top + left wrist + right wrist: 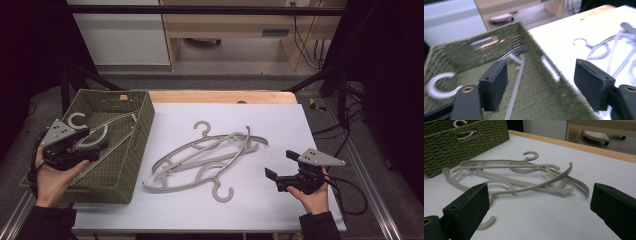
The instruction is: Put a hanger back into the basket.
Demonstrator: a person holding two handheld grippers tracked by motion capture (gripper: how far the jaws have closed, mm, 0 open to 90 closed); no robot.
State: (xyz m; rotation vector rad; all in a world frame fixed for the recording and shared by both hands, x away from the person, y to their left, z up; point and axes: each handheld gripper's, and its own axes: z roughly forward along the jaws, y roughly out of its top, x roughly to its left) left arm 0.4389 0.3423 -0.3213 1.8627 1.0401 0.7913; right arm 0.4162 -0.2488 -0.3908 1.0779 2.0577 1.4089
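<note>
Hangers (207, 157) lie in a loose grey pile near the middle of the white table (280, 120), just right of the green woven basket (137, 150). One more hanger (100, 135) rests inside the basket, its hook (76, 119) toward the far left corner and its bar slanting across to the right wall. The table has a wooden far edge; beyond it stand a pale wood cabinet and a white panel on a grey floor, cables trail down at the right, and a black frame runs around the whole place.

The pile's long axis runs from lower left to upper right in the high view. One hook (202, 127) points away from the person, another (223, 192) points back toward them. In the right gripper view the hangers (516, 176) cross over one another, the bowed arms fanning out to both sides.

The left hand (52, 175) reaches in from the bottom with its palm up, holding the left gripper (95, 142) over the basket's left side. Its jaws stand wide apart with nothing between them; the left gripper view shows the hanger (515, 82) lying below them on the basket floor. The right hand (312, 192) rests low at the table's right side, aiming the right gripper (280, 165) leftward at the pile, near it but apart. Those jaws also gape wide and hold nothing.
</note>
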